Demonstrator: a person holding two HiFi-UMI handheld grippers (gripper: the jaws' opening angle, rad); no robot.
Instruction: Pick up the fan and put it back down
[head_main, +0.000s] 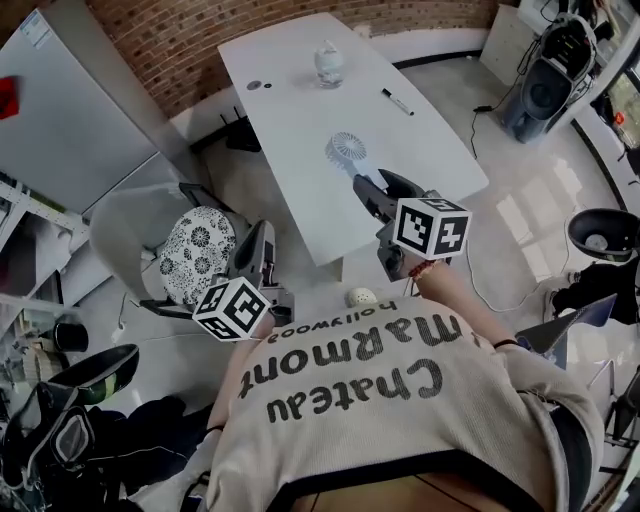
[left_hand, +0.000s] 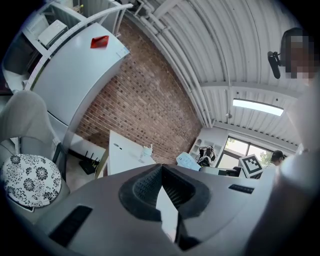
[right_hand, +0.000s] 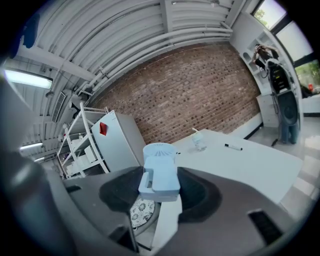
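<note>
Right gripper (head_main: 370, 178): jaws clamped on fan (head_main: 347, 150) handle, long axis along jaws, head forward over table (head_main: 290, 90). Left gripper (head_main: 260, 240) closed, empty, farther.

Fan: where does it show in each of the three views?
Head view: fan at centre, over the white table, at the right gripper's tongs.
Left gripper view: small, just right of centre.
Right gripper view: centre, between the tongs.
Shared landmark: the bottle on that table.
</note>
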